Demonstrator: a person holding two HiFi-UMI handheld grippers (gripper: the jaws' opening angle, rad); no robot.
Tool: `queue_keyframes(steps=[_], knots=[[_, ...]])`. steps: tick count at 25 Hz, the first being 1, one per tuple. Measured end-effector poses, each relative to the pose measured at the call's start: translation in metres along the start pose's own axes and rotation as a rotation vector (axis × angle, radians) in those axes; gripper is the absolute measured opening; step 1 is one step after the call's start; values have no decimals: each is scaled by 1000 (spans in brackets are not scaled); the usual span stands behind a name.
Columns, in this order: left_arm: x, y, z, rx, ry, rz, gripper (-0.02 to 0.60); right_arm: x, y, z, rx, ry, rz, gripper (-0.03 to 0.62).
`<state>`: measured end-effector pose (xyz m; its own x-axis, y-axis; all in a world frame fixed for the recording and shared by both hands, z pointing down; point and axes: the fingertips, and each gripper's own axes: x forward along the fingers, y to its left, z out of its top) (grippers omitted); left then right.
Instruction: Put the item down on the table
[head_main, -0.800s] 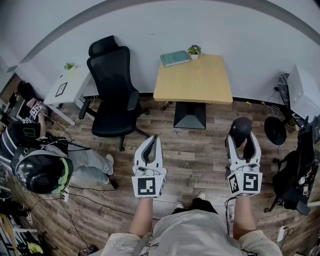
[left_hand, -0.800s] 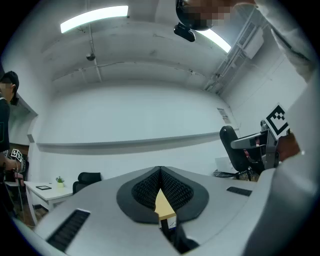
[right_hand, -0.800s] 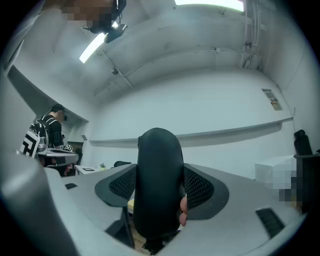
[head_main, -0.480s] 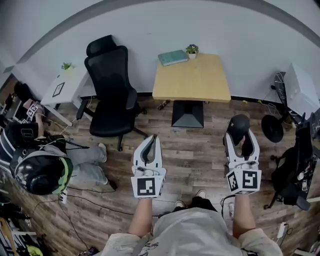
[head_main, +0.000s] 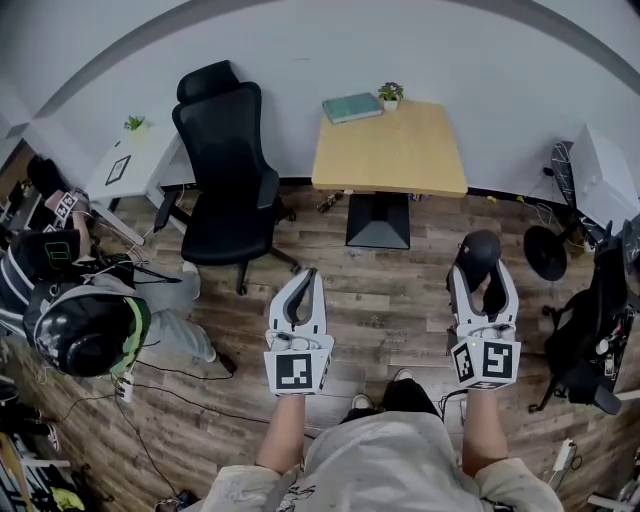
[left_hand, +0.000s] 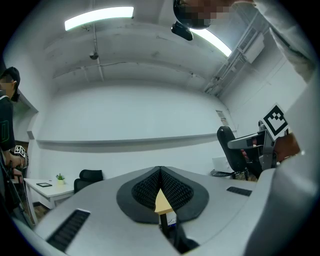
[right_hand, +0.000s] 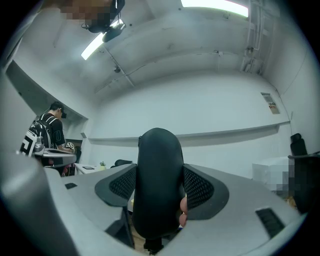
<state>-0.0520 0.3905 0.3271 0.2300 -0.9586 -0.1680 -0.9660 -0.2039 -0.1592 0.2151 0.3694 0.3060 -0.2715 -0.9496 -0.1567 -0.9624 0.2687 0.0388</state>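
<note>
Jaws of the right gripper (head_main: 482, 285) clasp a smooth rounded black item (head_main: 478, 252), well short of the light wooden table (head_main: 400, 160); the left gripper (head_main: 301, 288) is pinched together, empty. Placement is not yet done.

Smooth matt item (right_hand: 157, 185), pale wooden table (head_main: 400, 150)

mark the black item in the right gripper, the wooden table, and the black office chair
black item (right_hand: 157, 185): right gripper view, middle of its rounded body.
wooden table (head_main: 400, 155): head view, bare part of the top.
black office chair (head_main: 218, 140): head view, backrest.
</note>
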Motion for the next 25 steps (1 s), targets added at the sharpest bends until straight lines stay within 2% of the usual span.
queue_keyframes(steps=[5, 12, 18, 25], knots=[[-2, 7, -7, 2, 17, 15, 6, 3, 3, -8, 10, 12, 7, 304], [23, 14, -18, 14, 31, 23, 8, 37, -4, -22, 36, 16, 24, 304], [69, 20, -27, 7, 40, 28, 6, 82, -21, -34, 47, 29, 26, 304], [147, 14, -41, 0, 59, 20, 8, 145, -59, -50, 56, 47, 33, 304]])
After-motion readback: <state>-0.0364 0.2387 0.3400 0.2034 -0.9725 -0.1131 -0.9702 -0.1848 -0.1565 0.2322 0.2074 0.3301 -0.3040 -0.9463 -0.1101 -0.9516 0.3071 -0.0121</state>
